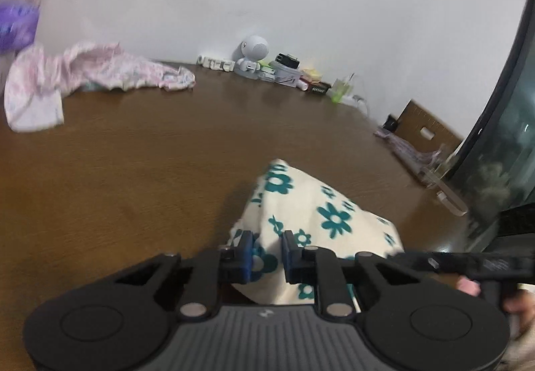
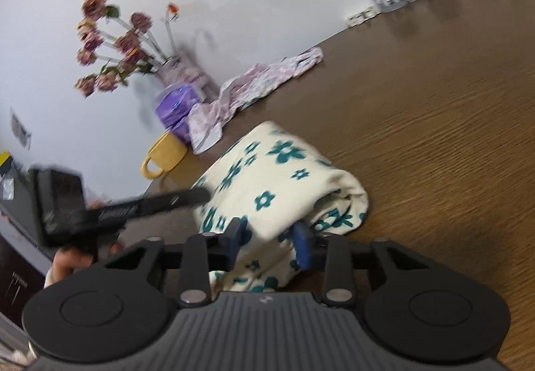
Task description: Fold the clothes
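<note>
— Where is the flowered cloth seen?

— It is bunched on the brown counter, with a pink garment left well apart by the wall.

— How are the tongs found?

— The left tongs are clenched on the cloth's edge. Cloth is draped between the right tongs; whether it is gripped cannot be told

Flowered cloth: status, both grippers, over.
Left gripper and right gripper each clamped on the flowered cloth, near edge. Cloth bunched on the table, fold unfinished. Pink garment and yellow mug apart, nothing in the way.
</note>
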The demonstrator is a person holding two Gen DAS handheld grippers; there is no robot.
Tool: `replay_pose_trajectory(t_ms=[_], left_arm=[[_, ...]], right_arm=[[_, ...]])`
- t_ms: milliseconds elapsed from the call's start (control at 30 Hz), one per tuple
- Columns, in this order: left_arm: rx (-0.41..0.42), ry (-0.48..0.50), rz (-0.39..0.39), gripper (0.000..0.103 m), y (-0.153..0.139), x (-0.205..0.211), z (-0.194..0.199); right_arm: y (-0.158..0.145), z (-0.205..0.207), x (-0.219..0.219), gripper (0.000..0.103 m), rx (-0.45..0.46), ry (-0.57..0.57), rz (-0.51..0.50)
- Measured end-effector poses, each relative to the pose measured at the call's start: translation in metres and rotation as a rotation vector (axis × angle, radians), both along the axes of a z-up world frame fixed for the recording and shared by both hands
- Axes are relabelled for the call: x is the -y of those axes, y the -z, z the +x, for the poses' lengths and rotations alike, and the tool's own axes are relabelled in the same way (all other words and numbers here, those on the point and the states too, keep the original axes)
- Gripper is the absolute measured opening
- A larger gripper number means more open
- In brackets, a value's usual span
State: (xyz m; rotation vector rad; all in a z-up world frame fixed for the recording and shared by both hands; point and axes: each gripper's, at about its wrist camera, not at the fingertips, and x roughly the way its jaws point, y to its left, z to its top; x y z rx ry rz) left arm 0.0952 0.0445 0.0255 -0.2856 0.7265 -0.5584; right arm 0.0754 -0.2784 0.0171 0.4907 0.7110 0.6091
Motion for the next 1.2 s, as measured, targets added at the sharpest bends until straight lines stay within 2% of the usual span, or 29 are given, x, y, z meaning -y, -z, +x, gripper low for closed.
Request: replay_pose_trajectory(t_ms=[67,167,333,400,467,533,567,633,733,800,833,867,900,967,1067,1200], left_arm=[[-0.033,-0.01,-0.069,0.012,0.007,-0.007,-0.009],[-0.047,-0.036,-0.131,0.011,0.016,-0.005,-0.031],[-0.051,-0.095,-0.178,0.011,0.024,-0.001,-0.054],[-0.063,-0.114,-0.185,0.015,0.024,-0.004,-0.055],[-0.062,-0.127,-0.181,0.037,0.016,-0.009,-0.051],[-0.046,-0.149,-0.14,0.049,0.003,-0.01,-0.037],[-0.039,-0.161,-0.119,0.053,-0.004,-0.011,-0.03],[-0.024,-0.183,-0.077,0.053,-0.017,-0.013,-0.015],[-0.061,-0.192,-0.047,0.053,-0.021,-0.009,0.014],[-0.086,-0.203,-0.029,0.049,-0.017,-0.004,0.027],[-0.098,-0.209,-0.02,0.039,-0.015,-0.002,0.033],[-0.103,-0.214,-0.016,0.02,-0.012,0.0,0.036],[-0.106,-0.219,-0.013,0.013,-0.008,0.002,0.038],[-0.079,-0.246,-0.007,0.005,-0.003,0.005,0.037],[-0.032,-0.276,0.02,0.003,0.003,0.011,0.028],[-0.026,-0.295,0.036,0.003,0.012,0.014,0.023]], right_arm=[[-0.001,0.007,0.005,0.02,0.002,0.018,-0.005],[-0.002,0.022,0.007,0.013,0.013,0.023,-0.029],[0.0,0.041,0.004,0.01,0.019,-0.001,-0.066],[0.001,0.041,0.004,0.01,0.016,-0.012,-0.071],[-0.002,0.038,0.005,0.017,0.014,-0.011,-0.067],[-0.007,0.038,0.009,0.032,0.024,0.004,-0.056],[-0.01,0.038,0.011,0.039,0.031,0.014,-0.049],[-0.014,0.045,0.011,0.039,0.035,0.032,-0.059],[-0.012,0.06,0.003,0.039,0.001,0.022,-0.054],[-0.01,0.068,-0.004,0.039,-0.018,0.021,-0.056],[-0.009,0.07,-0.007,0.039,-0.023,0.02,-0.06],[-0.008,0.071,-0.01,0.036,-0.021,0.019,-0.066],[-0.007,0.072,-0.013,0.025,-0.02,0.017,-0.072],[-0.006,0.071,-0.017,0.018,-0.005,0.017,-0.093],[-0.009,0.065,-0.025,0.01,0.055,0.025,-0.162],[-0.009,0.059,-0.034,0.008,0.112,0.018,-0.244]])
